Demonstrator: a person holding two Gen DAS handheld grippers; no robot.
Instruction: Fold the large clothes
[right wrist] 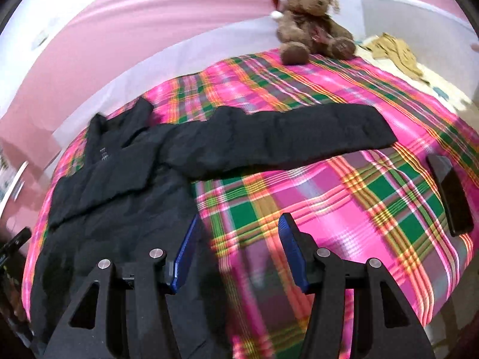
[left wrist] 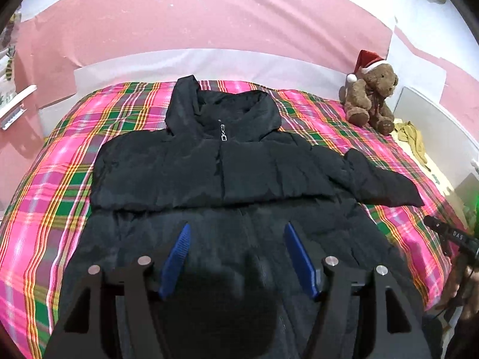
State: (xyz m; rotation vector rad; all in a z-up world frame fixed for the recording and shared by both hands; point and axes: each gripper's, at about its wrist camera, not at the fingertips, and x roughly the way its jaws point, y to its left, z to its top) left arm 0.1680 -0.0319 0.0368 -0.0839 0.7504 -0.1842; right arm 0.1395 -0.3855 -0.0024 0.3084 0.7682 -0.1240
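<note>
A black puffer jacket (left wrist: 215, 167) lies front up on a pink plaid bed, zipped, hood toward the far wall. One sleeve lies folded across its chest; the other sleeve (left wrist: 386, 182) stretches out to the right. My left gripper (left wrist: 236, 230) is open, empty, and hovers over the jacket's lower half. In the right wrist view the jacket (right wrist: 119, 197) is on the left with its outstretched sleeve (right wrist: 299, 137) across the middle. My right gripper (right wrist: 238, 224) is open and empty, above the jacket's right edge and the bedspread (right wrist: 344, 209).
A brown teddy bear with a Santa hat (left wrist: 371, 98) sits at the bed's far right corner, also in the right wrist view (right wrist: 314, 24). A black phone (right wrist: 449, 194) lies on the bed's right side. A tan cloth (right wrist: 398, 53) lies beyond the bear. Pink wall behind.
</note>
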